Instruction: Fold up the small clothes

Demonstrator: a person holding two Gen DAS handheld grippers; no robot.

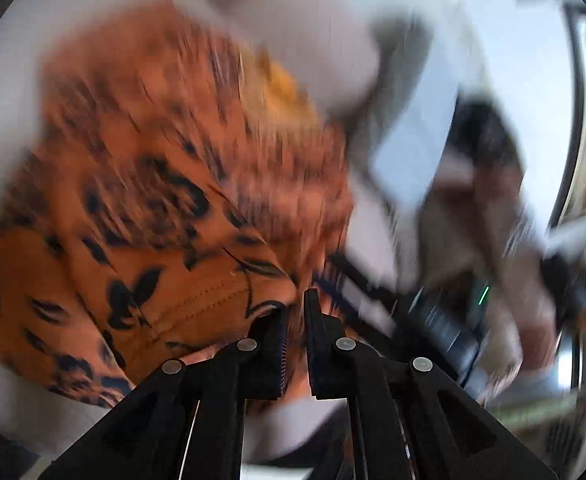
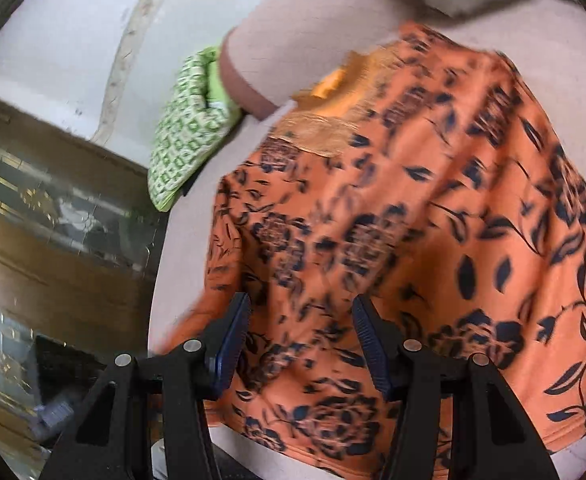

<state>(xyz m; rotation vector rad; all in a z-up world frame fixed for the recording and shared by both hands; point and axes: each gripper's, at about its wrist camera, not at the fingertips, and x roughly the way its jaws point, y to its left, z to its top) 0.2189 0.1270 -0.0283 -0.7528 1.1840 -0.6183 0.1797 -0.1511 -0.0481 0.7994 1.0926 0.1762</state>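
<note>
An orange garment with a dark floral print (image 2: 393,220) lies spread on a pale surface (image 2: 73,32). In the left wrist view the same garment (image 1: 165,184) is bunched and blurred by motion. My left gripper (image 1: 295,312) is nearly shut, with a seamed edge of the orange cloth between its fingers. My right gripper (image 2: 301,320) is open and empty, hovering just above the near part of the garment. The right gripper (image 1: 445,320) also shows in the left wrist view, blurred, at the right.
A green-and-white patterned cloth (image 2: 185,136) lies folded at the far left of the surface, next to a pale pinkish cloth (image 2: 293,40). A dark wooden cabinet with glass (image 2: 53,208) stands to the left, beyond the surface's edge.
</note>
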